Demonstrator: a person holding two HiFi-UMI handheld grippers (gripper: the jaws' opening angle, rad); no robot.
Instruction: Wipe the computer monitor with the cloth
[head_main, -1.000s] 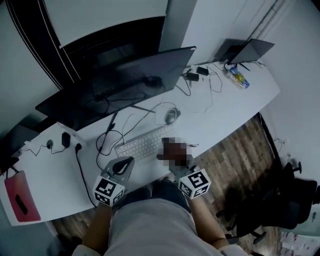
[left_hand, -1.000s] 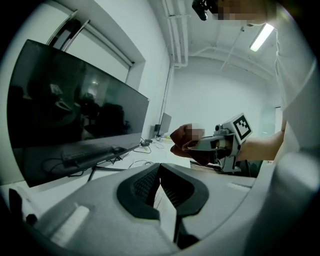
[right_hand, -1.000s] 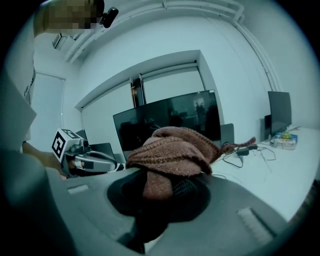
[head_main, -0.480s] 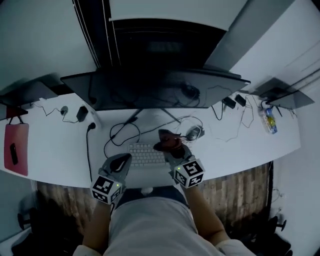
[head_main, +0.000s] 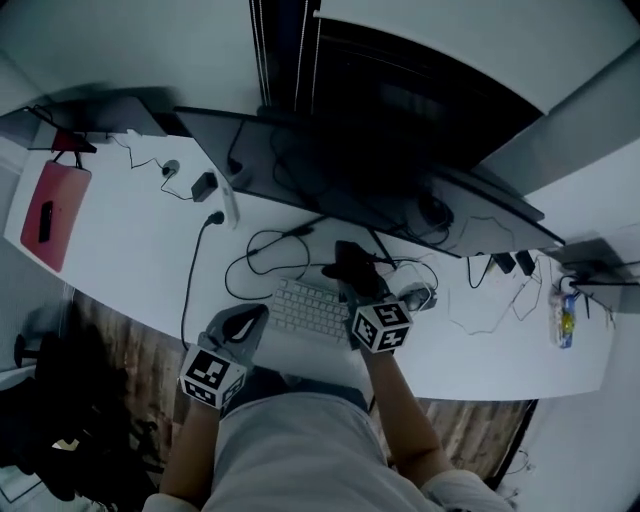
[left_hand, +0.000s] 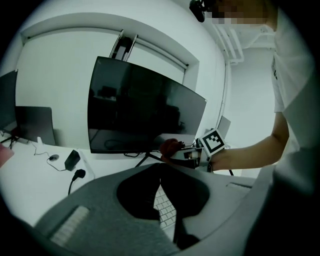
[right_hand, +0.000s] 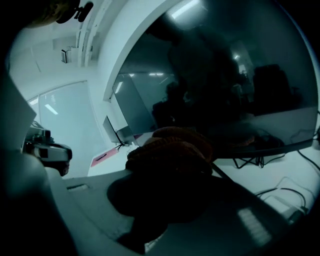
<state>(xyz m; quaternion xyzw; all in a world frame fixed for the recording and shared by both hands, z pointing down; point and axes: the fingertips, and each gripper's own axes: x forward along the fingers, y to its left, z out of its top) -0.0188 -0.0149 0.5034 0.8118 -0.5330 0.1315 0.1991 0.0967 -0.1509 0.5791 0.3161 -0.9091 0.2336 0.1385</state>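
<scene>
Right gripper (head_main: 352, 268) clamped on the bunched cloth (right_hand: 172, 147), raised over the desk's (head_main: 120, 240) back middle, near the monitor's (head_main: 330, 170) lower edge. Can't see whether they touch. Left gripper (left_hand: 160, 169): jaws together, nothing in them, above the front edge beside the keyboard (head_main: 310, 312).

Judgement: approach step. Press the cloth on lightly, use long overlapping strokes, and keep the hard jaw tips off the glass. Avoid snagging the cables (head_main: 265, 255).

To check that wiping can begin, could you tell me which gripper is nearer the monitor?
Right. The right gripper, holding the cloth, is just before the monitor at its lower edge; the left gripper is farther back, beside the keyboard.
</scene>
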